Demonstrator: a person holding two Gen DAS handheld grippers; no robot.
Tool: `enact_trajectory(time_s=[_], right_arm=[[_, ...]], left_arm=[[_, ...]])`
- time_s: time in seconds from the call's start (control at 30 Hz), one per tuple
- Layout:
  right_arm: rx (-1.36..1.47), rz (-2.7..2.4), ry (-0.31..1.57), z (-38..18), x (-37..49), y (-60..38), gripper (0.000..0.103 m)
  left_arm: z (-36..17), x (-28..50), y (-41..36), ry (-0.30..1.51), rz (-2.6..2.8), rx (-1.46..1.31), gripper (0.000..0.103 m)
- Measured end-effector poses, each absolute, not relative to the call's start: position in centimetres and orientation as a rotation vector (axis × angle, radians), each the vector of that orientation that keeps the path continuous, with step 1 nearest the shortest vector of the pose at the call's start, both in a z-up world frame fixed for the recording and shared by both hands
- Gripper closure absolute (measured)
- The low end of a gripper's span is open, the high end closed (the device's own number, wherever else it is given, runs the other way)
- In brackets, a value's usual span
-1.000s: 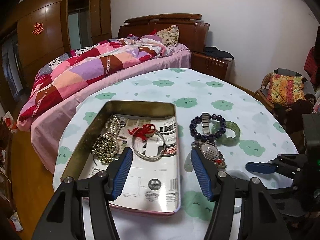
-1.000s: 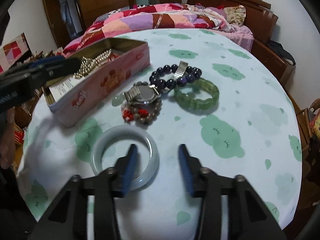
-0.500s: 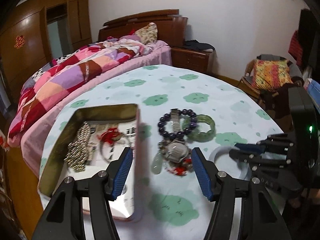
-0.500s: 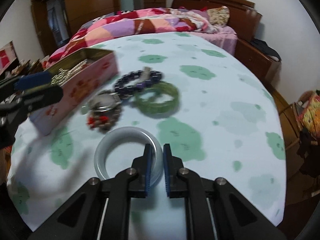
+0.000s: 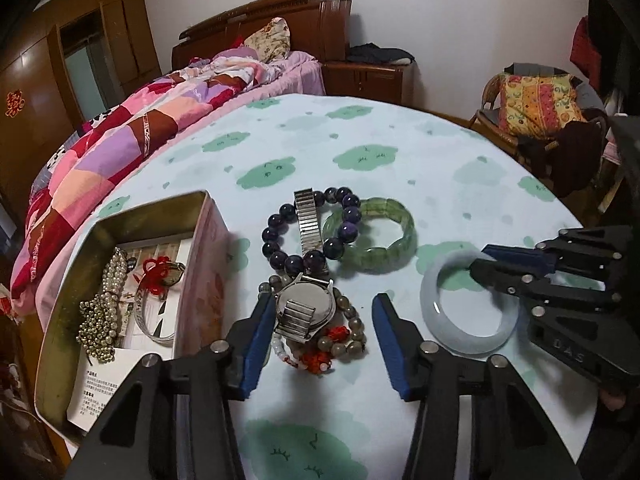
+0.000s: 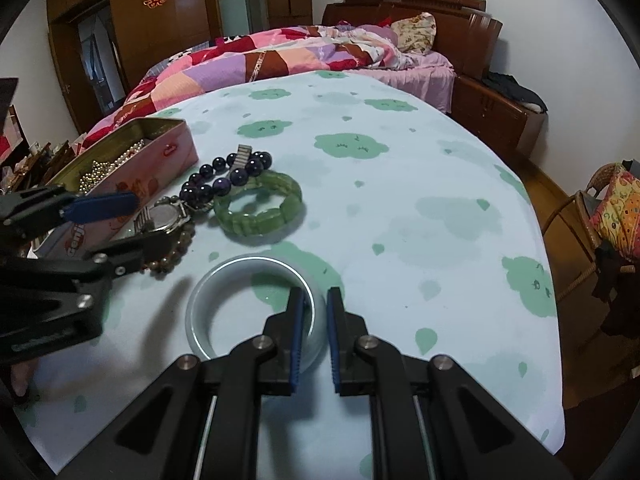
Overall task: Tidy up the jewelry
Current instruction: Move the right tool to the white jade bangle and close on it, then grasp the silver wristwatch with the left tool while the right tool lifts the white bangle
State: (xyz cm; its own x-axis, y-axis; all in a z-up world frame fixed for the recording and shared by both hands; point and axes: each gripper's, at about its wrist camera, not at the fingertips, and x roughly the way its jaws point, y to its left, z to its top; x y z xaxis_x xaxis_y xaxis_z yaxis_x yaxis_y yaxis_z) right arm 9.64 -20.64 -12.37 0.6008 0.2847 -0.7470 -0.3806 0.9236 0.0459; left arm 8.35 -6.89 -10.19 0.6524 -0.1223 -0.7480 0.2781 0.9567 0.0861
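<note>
Right of tin point(image 5: 120, 280): R gripper point(image 6: 316, 316) clamped on pale bangle point(image 6: 208, 304) rim; L gripper point(image 5: 320, 328), jaws just narrowed, half-open round watch point(image 5: 306, 312), nothing gripped; both pickups pending.

Left gripper point(image 5: 320, 344) is pointing steeply down, jaws just closing, now half apart, pads gripping nothing. Right gripper point(image 6: 313, 334), at its 3 o'clock, is clamping a bangle point(image 6: 208, 300), jaws nearly together.
</note>
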Motion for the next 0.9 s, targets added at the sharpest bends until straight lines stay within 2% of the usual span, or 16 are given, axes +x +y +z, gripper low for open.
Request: enact_trajectory(time_s=[0.17,0.23,0.3,0.47,0.53,0.9], right_arm=[[-0.142,0.380,0.829,-12.43,9.27,-20.55,0.089],[-0.148,0.376,0.825,-12.43,9.27,-20.49,0.089],[-0.150,0.376,0.822,-12.45,9.36,-20.36,0.089],[-0.151,0.376,0.814,-12.50,9.30,-20.43,0.088],[-0.151,0.375,0.812,-12.51,9.24,-20.42,0.088],[-0.143,0.376,0.810,-12.49,9.21,-20.42,0.088]], left_arm=[[-10.46,8.55,-6.69,0.834,-0.231,0.194,0.058],[-10.56,8.59,-6.70,0.833,-0.230,0.200,0.063],[-10.69,8.81,-6.61,0.841,-0.236,0.196,0.076],[-10.65,8.69,-6.59,0.832,-0.246,0.197,0.078],[-10.56,8.58,-6.67,0.827,-0.251,0.200,0.087],[-10.45,8.37,-6.74,0.824,-0.264,0.195,0.088]])
